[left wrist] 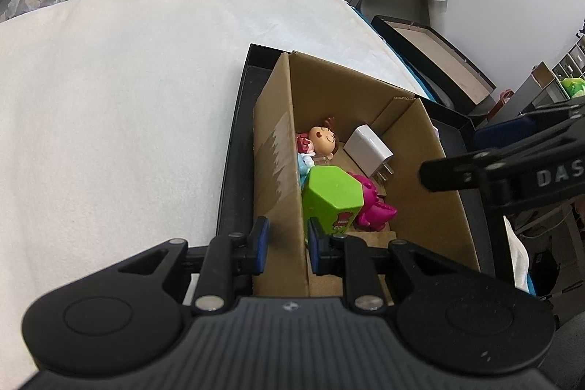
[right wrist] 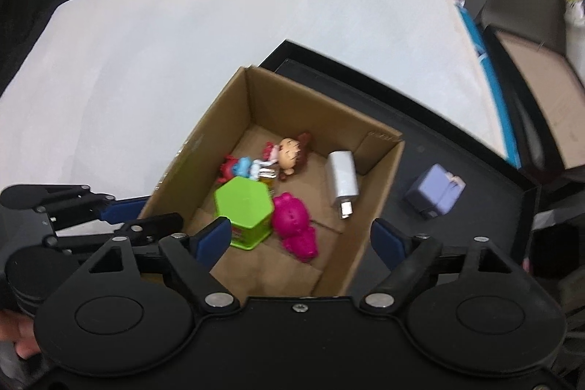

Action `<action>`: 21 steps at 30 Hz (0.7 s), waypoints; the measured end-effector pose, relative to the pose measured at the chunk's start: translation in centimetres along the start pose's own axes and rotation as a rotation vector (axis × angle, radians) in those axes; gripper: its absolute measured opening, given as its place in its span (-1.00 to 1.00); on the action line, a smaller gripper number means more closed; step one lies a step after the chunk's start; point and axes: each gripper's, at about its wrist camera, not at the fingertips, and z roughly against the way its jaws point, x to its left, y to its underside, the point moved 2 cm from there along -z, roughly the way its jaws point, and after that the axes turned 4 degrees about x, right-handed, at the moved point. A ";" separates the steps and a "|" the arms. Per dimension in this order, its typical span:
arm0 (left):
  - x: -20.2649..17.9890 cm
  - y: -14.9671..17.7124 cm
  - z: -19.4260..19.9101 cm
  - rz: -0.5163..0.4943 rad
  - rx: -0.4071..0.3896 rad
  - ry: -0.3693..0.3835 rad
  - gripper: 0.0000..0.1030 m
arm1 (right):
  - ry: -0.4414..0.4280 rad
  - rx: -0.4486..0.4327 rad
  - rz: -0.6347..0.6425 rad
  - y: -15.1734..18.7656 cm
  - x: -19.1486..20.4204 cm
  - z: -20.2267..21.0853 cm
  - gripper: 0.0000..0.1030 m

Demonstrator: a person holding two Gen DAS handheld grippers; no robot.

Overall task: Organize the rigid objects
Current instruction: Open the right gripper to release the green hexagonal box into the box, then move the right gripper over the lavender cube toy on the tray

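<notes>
Inside the cardboard box (right wrist: pixel 256 105), which sits on a black tray (right wrist: pixel 457 148), lie a green hexagonal container (right wrist: pixel 244 207) tipped on its side, a magenta figure (right wrist: pixel 295 225), a big-headed doll (right wrist: pixel 290 150) and a white charger (right wrist: pixel 342 178) whose long axis runs along the box, plug toward the camera. Left gripper (left wrist: pixel 287 243) pinches the box's left wall; right gripper (right wrist: pixel 301 236) hovers above with fingers spread wide. A lilac cube (right wrist: pixel 433 194) rests on the tray outside.

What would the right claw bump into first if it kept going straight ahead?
Probably the pink toy lying on the floor of the cardboard box. The open right claw points down into the box, with the green hexagonal container just left of that line. Depth is hard to judge.
</notes>
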 end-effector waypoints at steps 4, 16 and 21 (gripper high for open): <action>-0.2 0.0 0.0 -0.004 0.002 -0.008 -0.61 | 0.019 -0.029 0.005 0.2 -0.8 0.7 0.74; -0.5 0.0 -0.1 -0.010 0.005 -0.023 -0.61 | 0.066 -0.092 -0.064 0.6 -5.0 1.6 0.83; -0.6 0.0 -0.2 -0.014 0.007 -0.031 -0.61 | 0.076 -0.099 -0.122 0.8 -7.5 1.6 0.86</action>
